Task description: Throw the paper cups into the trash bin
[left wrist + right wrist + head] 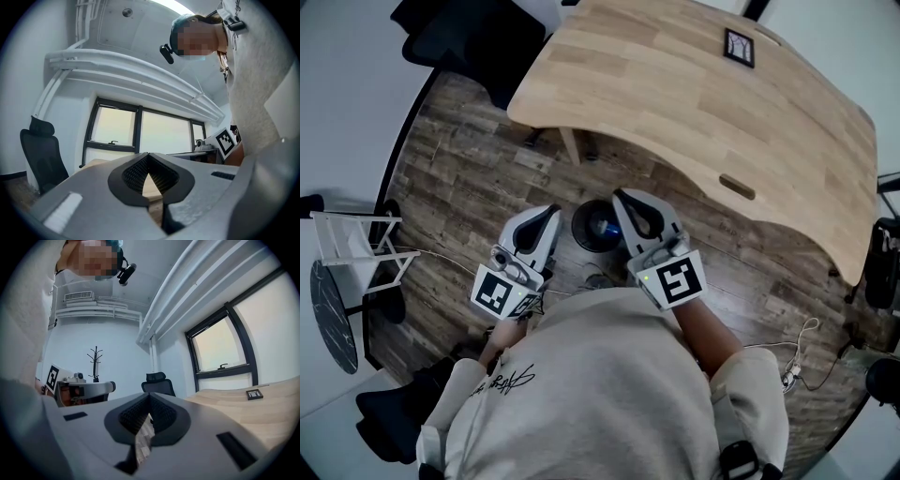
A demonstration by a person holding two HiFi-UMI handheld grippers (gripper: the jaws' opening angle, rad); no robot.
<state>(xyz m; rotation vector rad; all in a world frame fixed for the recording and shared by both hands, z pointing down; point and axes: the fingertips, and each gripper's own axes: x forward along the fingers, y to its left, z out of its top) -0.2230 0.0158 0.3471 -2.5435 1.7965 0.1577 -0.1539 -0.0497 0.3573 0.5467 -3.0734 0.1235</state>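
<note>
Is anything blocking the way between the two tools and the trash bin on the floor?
Nothing visible does. The trash bin sits open on the floor between the left tool and right tool; both are shut and empty.

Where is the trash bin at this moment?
Head view, centre: the trash bin stands on the floor between the left gripper and the right gripper, just off the near edge of the wooden table.
</note>
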